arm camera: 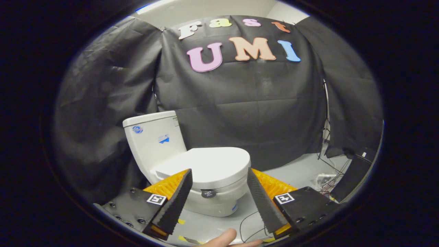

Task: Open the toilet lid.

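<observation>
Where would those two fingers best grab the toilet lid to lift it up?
Probably the lid's rounded front edge, approached from the front and slightly below. It lies flat and closed, hinged at the tank, and its front rim overhangs the bowl. The gripper is open, spread wide before that edge, touching nothing.

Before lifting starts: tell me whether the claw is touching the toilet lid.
Apart. In the gripper view the claw is open, its fingers either side of the closed toilet lid, which lies beyond them, floor visible between.
</observation>
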